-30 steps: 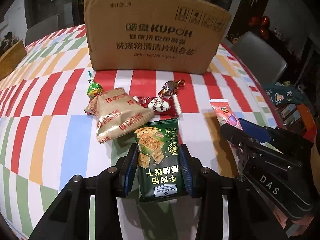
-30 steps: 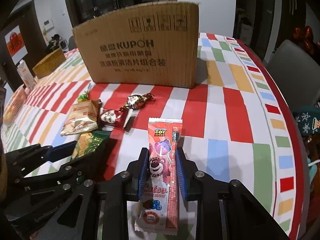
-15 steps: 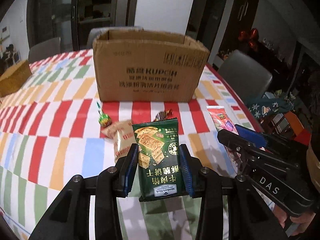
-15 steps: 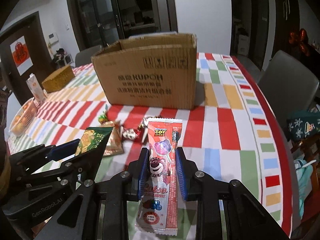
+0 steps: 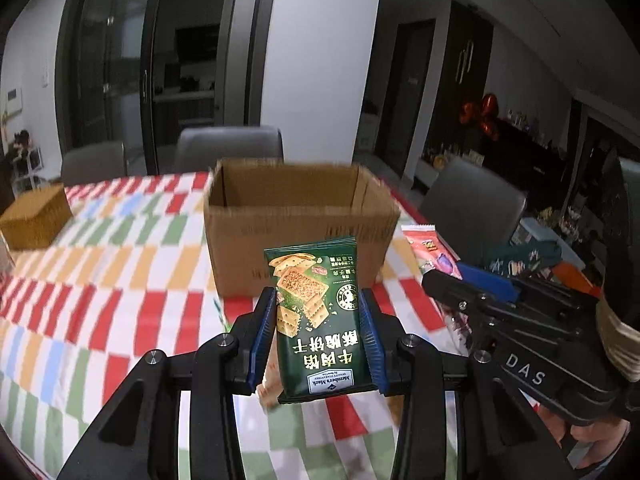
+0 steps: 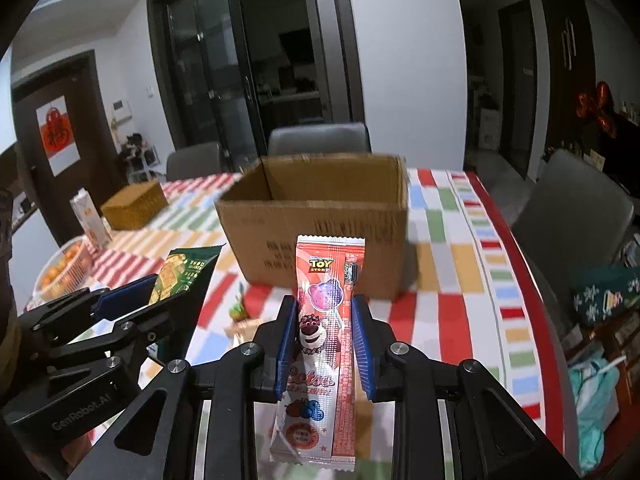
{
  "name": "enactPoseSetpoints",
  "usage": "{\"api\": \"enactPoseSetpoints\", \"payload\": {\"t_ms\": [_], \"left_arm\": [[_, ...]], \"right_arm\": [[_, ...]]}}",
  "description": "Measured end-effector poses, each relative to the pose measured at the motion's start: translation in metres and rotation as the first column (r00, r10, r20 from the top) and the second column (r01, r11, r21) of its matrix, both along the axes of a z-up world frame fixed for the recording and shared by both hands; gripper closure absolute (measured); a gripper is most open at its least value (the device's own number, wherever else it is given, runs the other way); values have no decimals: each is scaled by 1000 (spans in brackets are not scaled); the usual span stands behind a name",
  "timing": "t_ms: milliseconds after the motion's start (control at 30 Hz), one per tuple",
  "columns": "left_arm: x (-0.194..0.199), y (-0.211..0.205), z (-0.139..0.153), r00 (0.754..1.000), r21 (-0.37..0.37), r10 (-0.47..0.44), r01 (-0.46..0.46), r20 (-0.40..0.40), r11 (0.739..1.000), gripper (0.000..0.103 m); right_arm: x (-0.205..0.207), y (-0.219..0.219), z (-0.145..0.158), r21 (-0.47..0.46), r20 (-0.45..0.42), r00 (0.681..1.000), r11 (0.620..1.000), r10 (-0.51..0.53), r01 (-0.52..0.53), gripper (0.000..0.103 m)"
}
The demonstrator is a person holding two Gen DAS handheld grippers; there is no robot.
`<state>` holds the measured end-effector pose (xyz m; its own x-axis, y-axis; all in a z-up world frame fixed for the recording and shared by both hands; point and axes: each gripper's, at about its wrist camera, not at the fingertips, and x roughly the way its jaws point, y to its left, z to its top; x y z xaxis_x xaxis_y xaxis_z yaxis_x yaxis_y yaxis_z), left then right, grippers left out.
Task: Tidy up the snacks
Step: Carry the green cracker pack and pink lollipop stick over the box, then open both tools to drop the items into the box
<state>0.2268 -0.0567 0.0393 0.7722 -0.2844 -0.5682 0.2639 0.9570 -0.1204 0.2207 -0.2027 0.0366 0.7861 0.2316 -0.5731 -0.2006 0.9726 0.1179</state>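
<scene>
1. Left gripper (image 5: 319,322): blue-padded fingers (image 5: 264,332) closed on the flat sides of the dark green cracker packet (image 5: 318,316), which is held clear of the tabletop (image 5: 120,280). The packet's long axis runs forward along the fingers, its sealed far end towards the box.
2. Open brown cardboard box (image 5: 296,216): stands on the striped, multicoloured tabletop straight ahead of both grippers, mouth upward. Its near wall lies between the held snacks and the cavity, so each packet probably has to pass over that rim.
3. Right gripper (image 6: 325,336): fingers (image 6: 362,344) pinched on the long pink lollipop sachet (image 6: 324,320), likewise held clear of the tabletop with its long axis pointing at the box.
4. Judged from both views, neither gripper is clearly nearer; they sit side by side, close together.
</scene>
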Motion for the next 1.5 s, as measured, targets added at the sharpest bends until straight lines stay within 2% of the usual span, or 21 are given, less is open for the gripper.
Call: {"api": "enactPoseSetpoints", "payload": {"t_ms": [300,467,767,1000,1467,1500], "left_arm": [[22,8,45,990,46,24,-31,138,998,63],[44,10,59,984,73,34,-48,175,996,63],[99,12,66,987,88,26,-41,157,995,63],[143,12,59,992,92,27,-38,123,995,63],[204,5,28,998,106,29,-34,52,994,62],[206,4,28,998,113,32,-38,51,993,57]], "right_arm": [[22,7,40,27,91,996,999,15,-18,75],[48,8,51,29,86,996,999,18,-21,75],[101,10,67,15,80,997,1000,16,-17,75],[145,10,69,1,65,998,1000,6,-6,75],[206,19,39,-40,3,1000,999,-4,4,74],[208,20,37,-44,3,1000,999,-7,7,72]]}}
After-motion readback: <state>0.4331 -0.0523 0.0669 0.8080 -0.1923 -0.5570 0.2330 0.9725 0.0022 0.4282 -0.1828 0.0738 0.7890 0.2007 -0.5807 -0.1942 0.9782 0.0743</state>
